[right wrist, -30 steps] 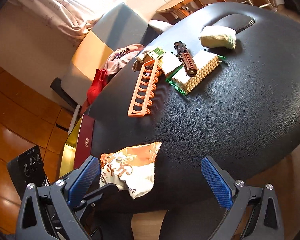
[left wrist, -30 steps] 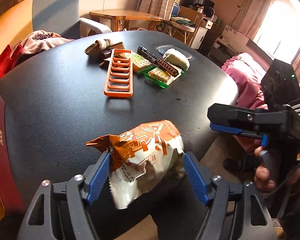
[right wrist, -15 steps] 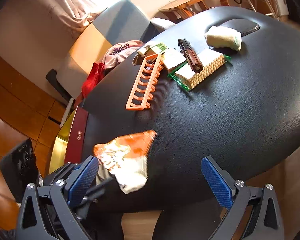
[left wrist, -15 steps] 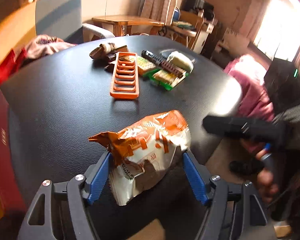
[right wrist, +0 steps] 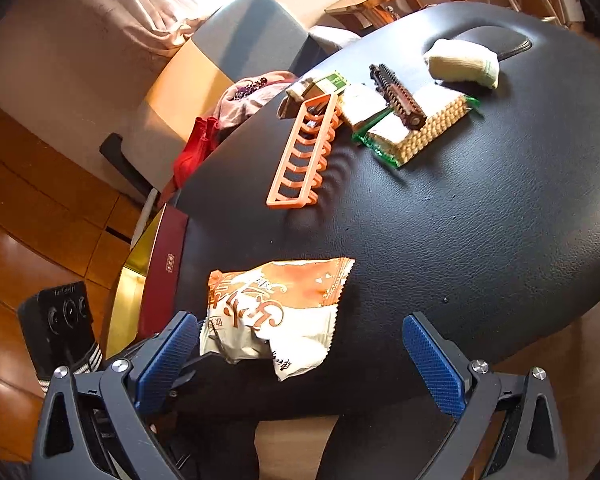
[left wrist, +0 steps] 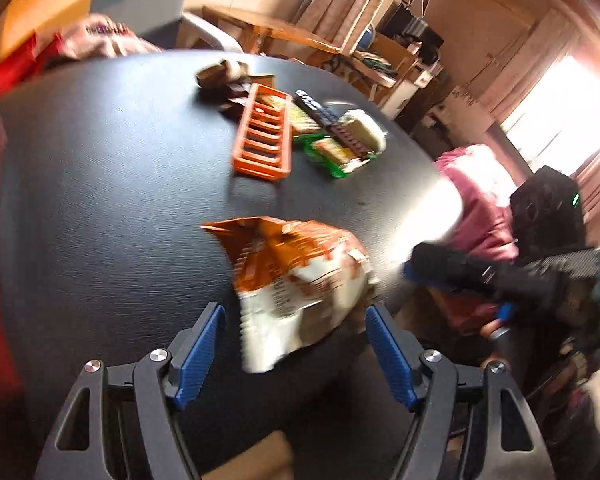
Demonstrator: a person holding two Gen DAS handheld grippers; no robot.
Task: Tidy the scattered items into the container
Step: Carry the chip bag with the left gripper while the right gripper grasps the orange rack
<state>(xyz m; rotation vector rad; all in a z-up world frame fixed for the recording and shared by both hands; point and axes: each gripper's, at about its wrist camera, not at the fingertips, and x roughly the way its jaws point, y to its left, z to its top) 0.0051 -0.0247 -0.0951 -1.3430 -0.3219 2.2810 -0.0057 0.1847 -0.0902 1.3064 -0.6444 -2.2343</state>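
Note:
An orange and white snack bag (left wrist: 296,280) lies on the black table (left wrist: 100,200) near its front edge, also in the right wrist view (right wrist: 276,312). My left gripper (left wrist: 296,356) is open, its blue pads apart from the bag's near end. My right gripper (right wrist: 300,364) is open and empty, just right of the bag. An orange rack (left wrist: 266,136) (right wrist: 304,156), green wafer packs (left wrist: 332,152) (right wrist: 416,128), a brown comb-like bar (right wrist: 398,96), a cream cloth roll (right wrist: 462,64) and small wrappers (left wrist: 224,74) lie further back.
A red and gold box (right wrist: 156,264) stands at the table's left edge. A sofa with pink and red clothes (right wrist: 236,100) lies beyond. A pink cloth (left wrist: 480,196) lies right of the table. A black device (right wrist: 60,324) is on the wooden floor.
My left gripper has let go of the snack bag, which now lies on the table ahead of the open jaws. The left view has swung and blurred. The right gripper has stayed open.

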